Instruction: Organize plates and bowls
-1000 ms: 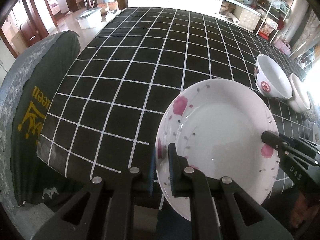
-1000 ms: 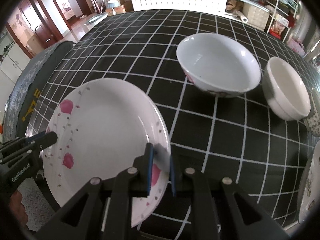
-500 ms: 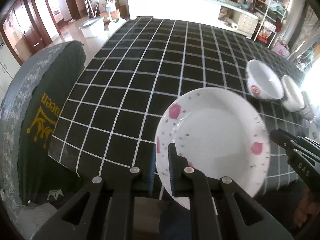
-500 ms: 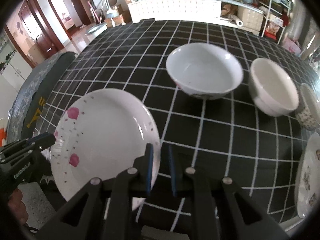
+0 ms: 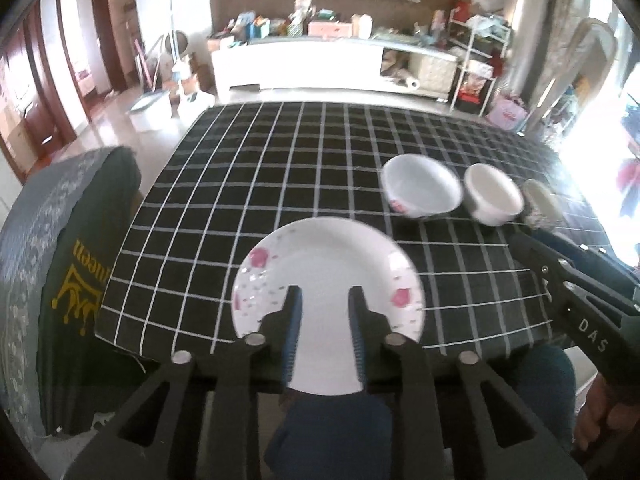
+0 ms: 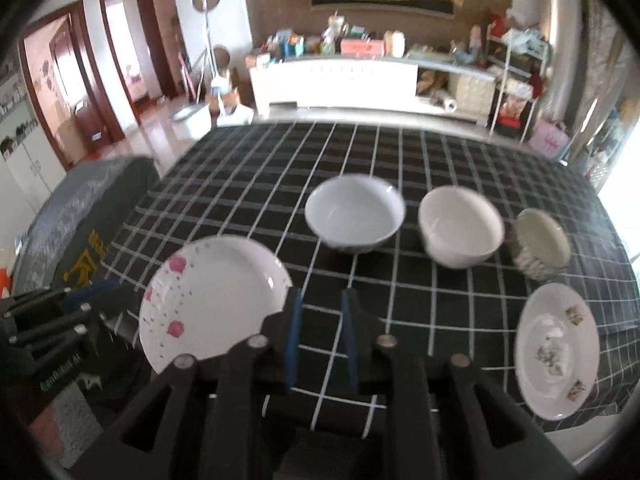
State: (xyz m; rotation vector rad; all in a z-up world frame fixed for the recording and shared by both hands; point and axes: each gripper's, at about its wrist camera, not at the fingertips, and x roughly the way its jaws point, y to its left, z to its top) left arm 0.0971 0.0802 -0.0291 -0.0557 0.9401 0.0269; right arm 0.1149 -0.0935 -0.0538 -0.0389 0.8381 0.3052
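A white plate with pink flowers (image 5: 326, 276) lies on the black checked tablecloth (image 5: 280, 168) at the near edge, overhanging it; it also shows in the right wrist view (image 6: 212, 292). My left gripper (image 5: 325, 300) is open above the plate's near rim, holding nothing. My right gripper (image 6: 318, 300) is open and empty just right of the plate. Behind stand a wide white bowl (image 6: 354, 212), a cream bowl (image 6: 460, 226) and a small patterned bowl (image 6: 540, 242). A second plate with dark motifs (image 6: 556, 350) lies at the near right edge.
A chair with a dark green cover (image 5: 68, 264) stands at the table's left. The right gripper's body (image 5: 576, 284) shows at the right in the left wrist view. A white cabinet (image 6: 336, 80) and shelves stand behind the table.
Both grippers let go of the flowered plate, opened and drew back and up. The plate now rests on the table edge. Both views widened to show all the bowls.
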